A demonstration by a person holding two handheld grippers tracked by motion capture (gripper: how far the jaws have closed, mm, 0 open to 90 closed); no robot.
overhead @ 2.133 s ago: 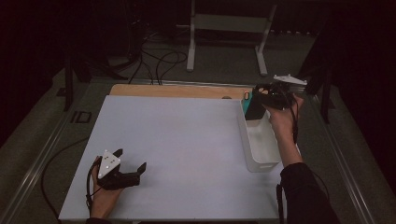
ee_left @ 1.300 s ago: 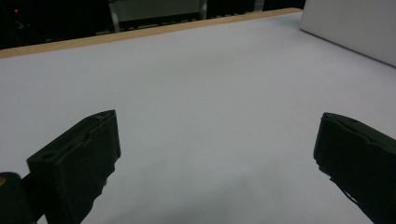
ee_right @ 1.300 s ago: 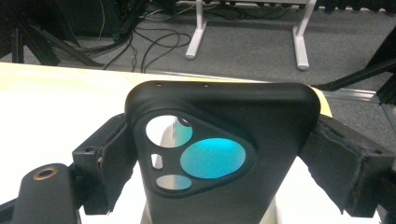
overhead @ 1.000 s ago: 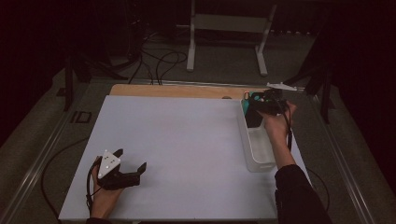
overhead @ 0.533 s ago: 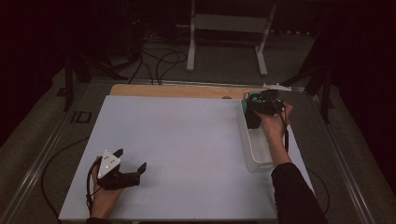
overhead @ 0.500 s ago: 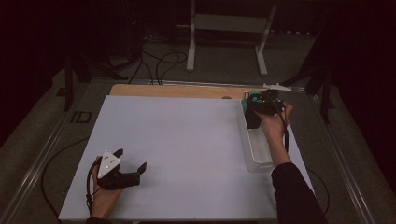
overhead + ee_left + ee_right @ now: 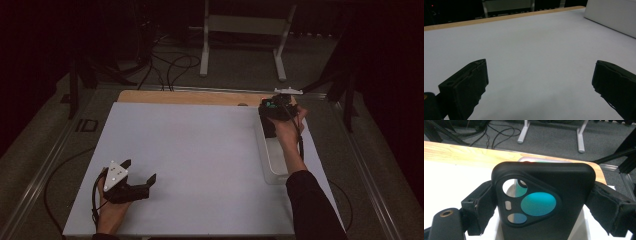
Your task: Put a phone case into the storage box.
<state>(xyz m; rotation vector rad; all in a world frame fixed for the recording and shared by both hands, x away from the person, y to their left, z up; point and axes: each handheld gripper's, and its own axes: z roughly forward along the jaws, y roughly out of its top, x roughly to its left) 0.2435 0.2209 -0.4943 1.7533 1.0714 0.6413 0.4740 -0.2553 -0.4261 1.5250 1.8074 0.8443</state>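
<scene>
Desk: a wide white top with a strip of bare wood along its far edge; it carries everything here.
Floor: grey carpet beyond the far edge, with black cables and the feet of a white stand.
Bin: a long, shallow white container at the right side of the desk, running near to far; its near part is bare inside.
Right forearm: in a dark sleeve, coming in from the near right and reaching over the bin.
Left gripper: at the near left of the desk, in the person's left hand, resting low on the white top; its jaws stand wide apart with nothing between them, as the left gripper view confirms with bare desk across the gap.
Right gripper: over the far end of the bin, near the wooden strip; its jaws are closed against the two side edges of the phone case.
Phone case: black, held upright between the right gripper's jaws above the far end of the bin, with a rounded triangular camera opening through which a teal patch shows.
</scene>
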